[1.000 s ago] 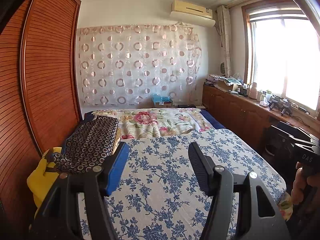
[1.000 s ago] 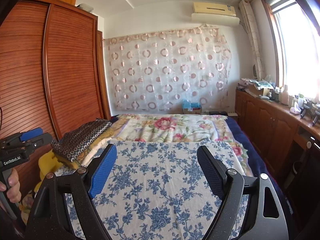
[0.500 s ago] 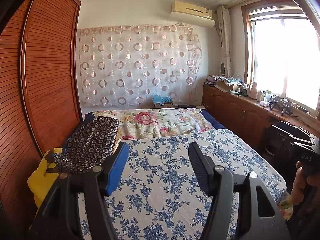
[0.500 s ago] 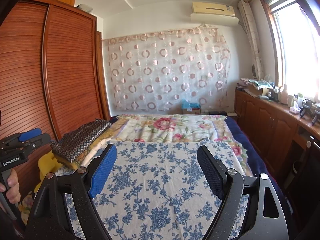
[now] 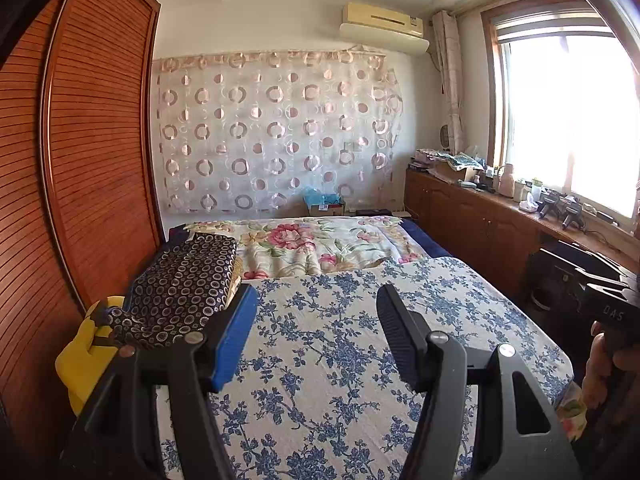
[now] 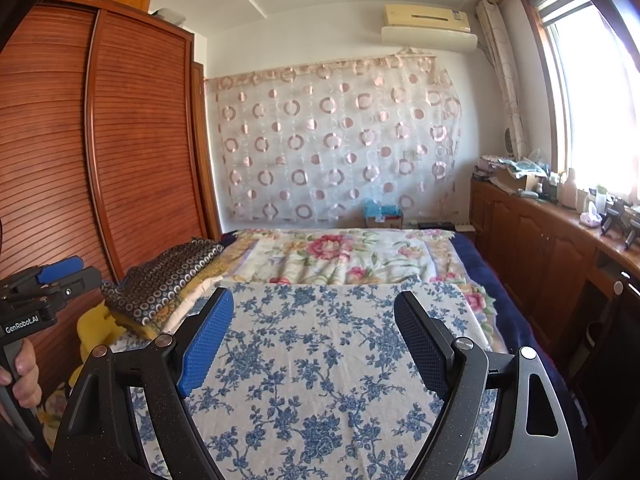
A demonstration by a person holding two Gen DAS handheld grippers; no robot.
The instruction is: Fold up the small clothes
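Note:
A folded dark garment with a ring pattern [image 5: 184, 288] lies on a small pile at the bed's left edge; it also shows in the right wrist view [image 6: 168, 276]. A yellow item [image 5: 80, 356] lies under and beside it. My left gripper [image 5: 314, 316] is open and empty, held above the blue-flowered bed cover [image 5: 340, 344]. My right gripper [image 6: 314, 324] is open and empty above the same cover [image 6: 320, 360]. Each gripper's body shows at the edge of the other's view, the right one [image 5: 608, 312] and the left one [image 6: 36, 296].
A pink-flowered quilt [image 5: 312, 244] covers the far half of the bed. A wooden slatted wardrobe [image 5: 92, 152] runs along the left. A low wooden cabinet [image 5: 480, 216] with clutter stands under the window on the right. A circle-patterned curtain [image 5: 276, 136] hangs on the back wall.

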